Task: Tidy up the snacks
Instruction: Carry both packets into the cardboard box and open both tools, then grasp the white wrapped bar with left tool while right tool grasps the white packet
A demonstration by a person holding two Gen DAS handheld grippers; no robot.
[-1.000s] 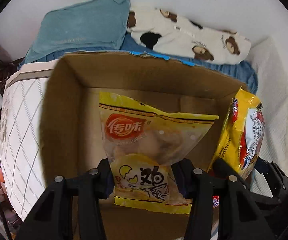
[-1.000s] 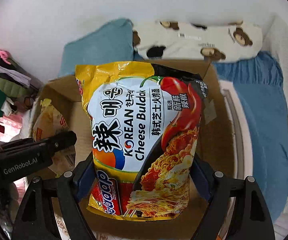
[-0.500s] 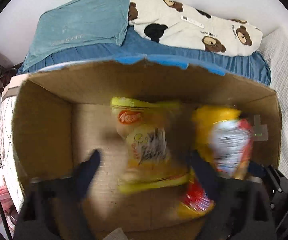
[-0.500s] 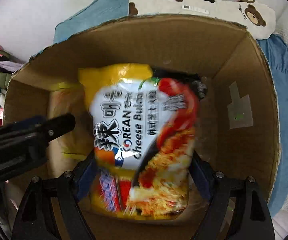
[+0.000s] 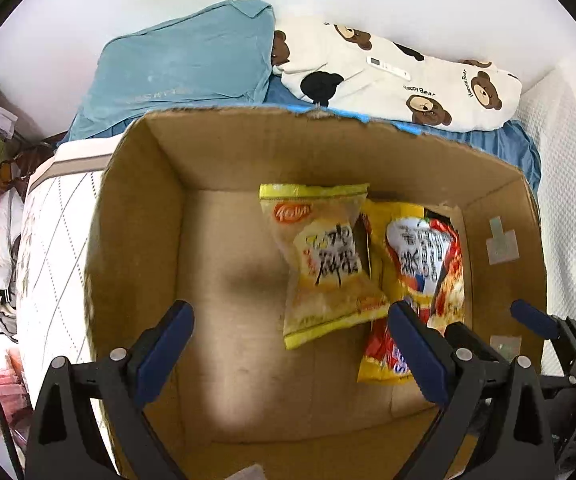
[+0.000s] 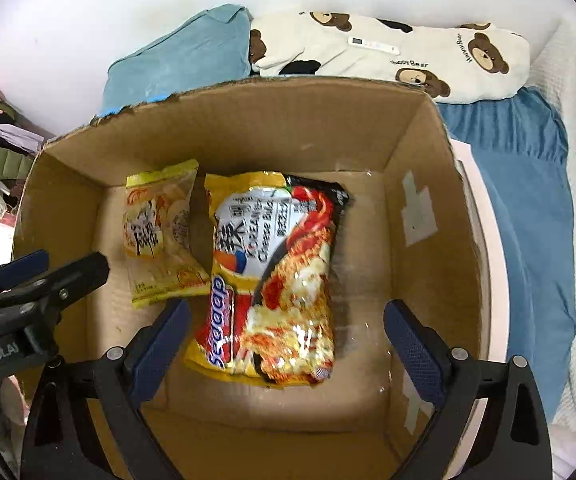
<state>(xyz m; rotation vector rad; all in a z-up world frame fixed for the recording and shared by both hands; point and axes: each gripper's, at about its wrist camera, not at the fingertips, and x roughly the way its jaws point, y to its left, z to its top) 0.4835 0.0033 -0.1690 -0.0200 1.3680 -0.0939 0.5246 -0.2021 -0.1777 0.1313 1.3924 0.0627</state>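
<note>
Left wrist view: cardboard box (image 5: 135,216) on bed, noodle packet (image 5: 424,264) and smaller yellow snack bag (image 5: 324,264) flat on its floor, side by side, edges overlapping. Left gripper (image 5: 290,344) poised above box opening, tilted down into it, fingers spread wide, nothing between them. Right wrist view: right gripper (image 6: 285,342) likewise above box, angled down over noodle packet (image 6: 279,276), fingers wide apart, empty; snack bag (image 6: 159,232) just left.

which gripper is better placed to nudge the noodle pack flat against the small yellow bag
Right, probably. The right gripper is open directly over the noodle pack, which lies between its fingers. The left gripper is open over bare cardboard box floor beside the small yellow bag.
</note>
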